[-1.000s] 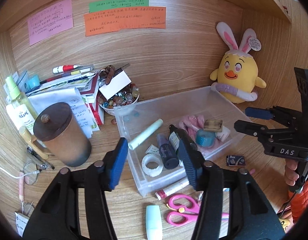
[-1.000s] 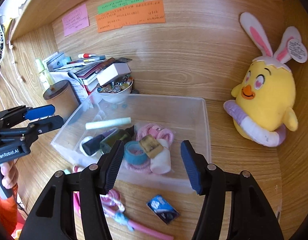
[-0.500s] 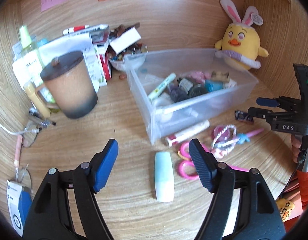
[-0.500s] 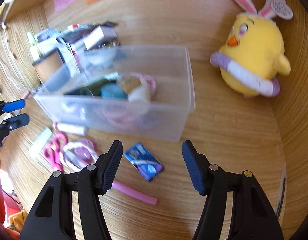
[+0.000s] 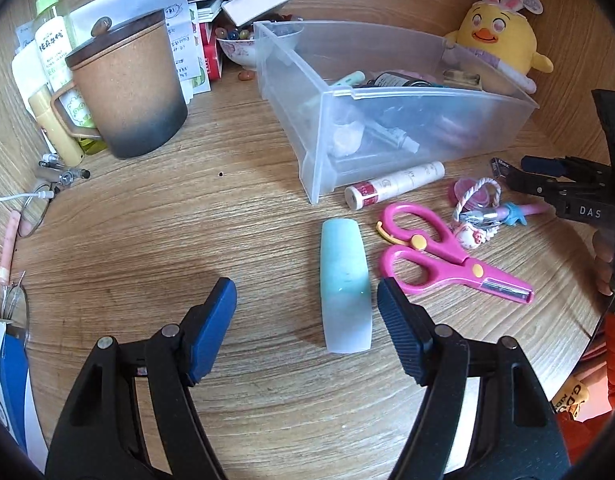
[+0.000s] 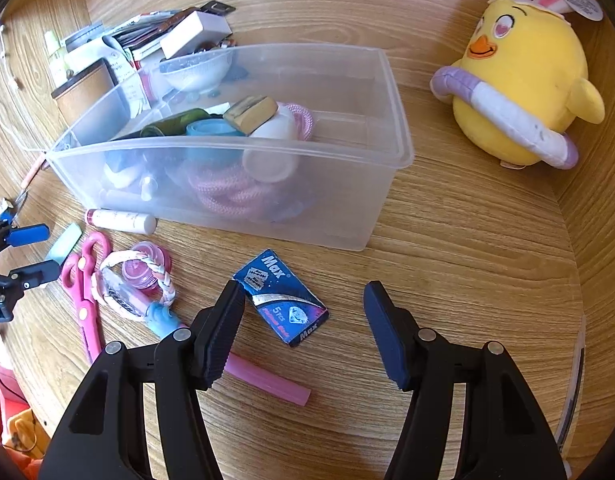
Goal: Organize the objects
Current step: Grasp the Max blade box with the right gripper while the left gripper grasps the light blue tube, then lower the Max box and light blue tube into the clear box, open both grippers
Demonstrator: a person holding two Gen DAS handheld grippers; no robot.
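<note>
A clear plastic bin (image 5: 459,128) (image 6: 371,152) holds several small items. On the desk in front of it lie a pale green tube (image 5: 345,288), pink scissors (image 5: 439,260), a white-and-red stick (image 5: 395,186), a braided ring with a pink pot (image 5: 477,204) and a pink pen (image 6: 263,376). My left gripper (image 5: 307,312) is open, low over the desk, with the green tube between its fingers. My right gripper (image 6: 303,328) is open over a blue Max blade box (image 6: 283,300), which lies beside its left finger.
A brown lidded mug (image 5: 127,84), bottles, papers and a bowl of beads (image 5: 243,44) crowd the back left. A yellow plush chick (image 6: 523,92) sits at the right against the wooden wall. Cables and glasses (image 5: 35,208) lie at the left edge.
Both grippers have dropped from above the bin down towards the desk in front of it. The left one now frames the green tube, the right one the blade box. Both stayed open.
</note>
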